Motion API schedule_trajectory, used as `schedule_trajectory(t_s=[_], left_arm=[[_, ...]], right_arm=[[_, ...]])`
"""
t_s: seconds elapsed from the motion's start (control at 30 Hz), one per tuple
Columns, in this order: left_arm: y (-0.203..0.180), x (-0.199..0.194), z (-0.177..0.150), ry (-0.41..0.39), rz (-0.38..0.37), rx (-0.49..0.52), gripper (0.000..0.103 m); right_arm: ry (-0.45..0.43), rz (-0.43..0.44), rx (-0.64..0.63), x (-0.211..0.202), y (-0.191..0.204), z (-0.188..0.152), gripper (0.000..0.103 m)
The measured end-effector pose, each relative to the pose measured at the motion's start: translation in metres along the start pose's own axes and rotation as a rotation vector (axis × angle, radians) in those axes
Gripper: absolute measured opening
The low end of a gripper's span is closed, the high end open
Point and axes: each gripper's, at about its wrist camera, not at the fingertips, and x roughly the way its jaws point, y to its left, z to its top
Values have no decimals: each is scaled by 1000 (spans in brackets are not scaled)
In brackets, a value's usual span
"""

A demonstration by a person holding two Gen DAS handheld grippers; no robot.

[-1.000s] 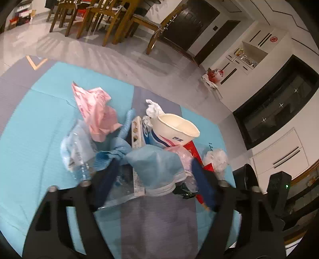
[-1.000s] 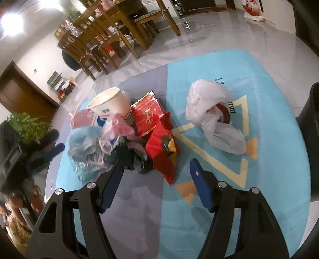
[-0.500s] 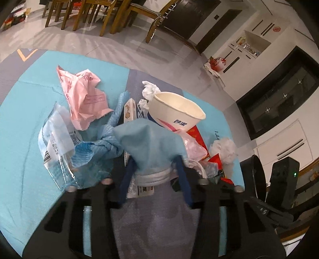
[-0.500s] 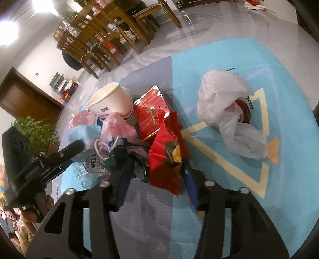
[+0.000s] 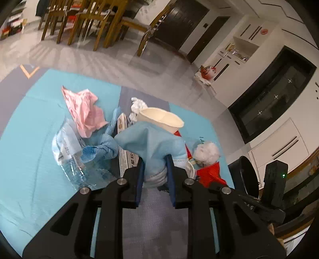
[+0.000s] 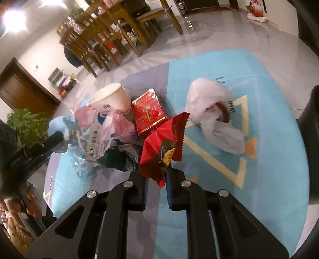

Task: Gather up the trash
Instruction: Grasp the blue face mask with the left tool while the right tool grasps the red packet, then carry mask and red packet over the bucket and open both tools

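A heap of trash lies on a blue and grey floor mat (image 5: 26,159). My left gripper (image 5: 154,169) is closing its jaws on a light blue face mask (image 5: 151,141), and the pads press its bunched lower end. Behind the mask stand a paper cup (image 5: 161,119), a pink plastic bag (image 5: 85,111) and a clear wrapper (image 5: 67,147). My right gripper (image 6: 155,177) is closing on a red snack wrapper (image 6: 161,143), pinched at its lower edge. Beside it lie the paper cup (image 6: 111,101), a red box (image 6: 148,115) and a white plastic bag (image 6: 215,111).
Wooden chairs and a dining table (image 5: 83,18) stand on the tiled floor beyond the mat. A dark fireplace panel (image 5: 275,89) fills the right wall. A potted plant (image 6: 26,125) and a person's hand (image 6: 31,201) show at the left of the right wrist view.
Both grippers went from wide open to closed: the left one around the blue mask, the right one around the red wrapper. Both pieces now sit slightly raised from the heap.
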Motion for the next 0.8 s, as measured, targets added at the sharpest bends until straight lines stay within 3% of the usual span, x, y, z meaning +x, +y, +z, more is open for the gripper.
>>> schedule_trajectory(t_s=[0.27, 0.5, 0.63, 0.8], left_arm=[[-20, -32, -5, -77, -22, 53, 22], [-67, -52, -10, -126, -62, 170, 23], [-98, -41, -12, -98, -102, 210, 23], [-142, -2, -19, 5, -167, 260, 23]], right_arm=[[-162, 73, -17, -53, -8, -5, 16], [-248, 81, 39, -78, -30, -1, 16], [-284, 32, 95, -91, -51, 1, 16], [-336, -31, 145, -114, -80, -6, 16]])
